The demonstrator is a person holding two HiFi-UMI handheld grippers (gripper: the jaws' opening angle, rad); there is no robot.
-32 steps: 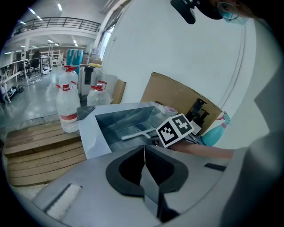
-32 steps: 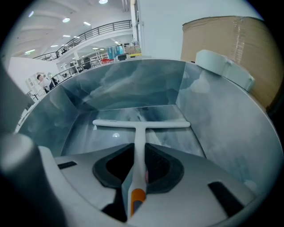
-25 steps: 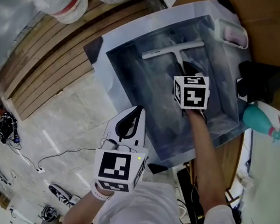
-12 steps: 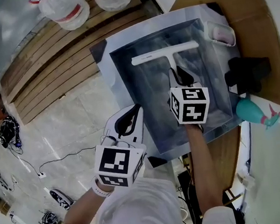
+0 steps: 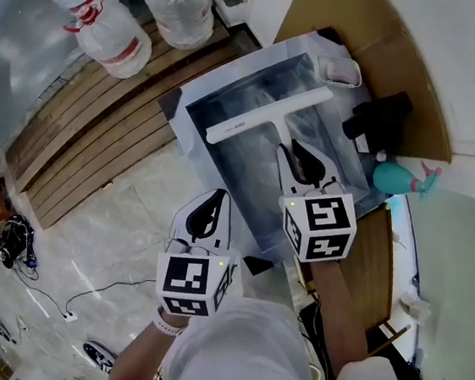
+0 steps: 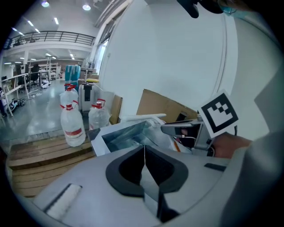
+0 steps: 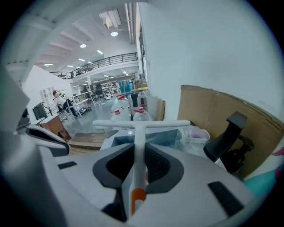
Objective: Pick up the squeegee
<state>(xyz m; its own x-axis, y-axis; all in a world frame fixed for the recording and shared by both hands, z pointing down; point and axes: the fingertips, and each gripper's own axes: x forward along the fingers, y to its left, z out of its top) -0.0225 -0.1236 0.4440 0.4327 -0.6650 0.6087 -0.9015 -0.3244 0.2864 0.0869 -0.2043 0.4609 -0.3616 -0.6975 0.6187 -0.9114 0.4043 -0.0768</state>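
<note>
The white T-shaped squeegee [image 5: 267,115] hangs above the steel sink [image 5: 179,108], its blade crosswise and its handle running back into my right gripper [image 5: 302,154]. In the right gripper view the jaws press on the squeegee [image 7: 138,142] handle, which has an orange end. My left gripper [image 5: 210,209] is held off the sink's left front edge, over the floor, shut with nothing in it; its jaws [image 6: 143,164] meet in the left gripper view.
A soap dish [image 5: 339,71] sits on the sink's far right corner. A black device [image 5: 381,122] and a teal spray bottle [image 5: 396,179] stand on the right. Two water jugs [image 5: 113,33] rest on wooden slats [image 5: 85,125] at the left.
My right gripper has lifted the squeegee out of the sink basin and pulled it back toward me. The left gripper has stayed near the sink's front left corner.
</note>
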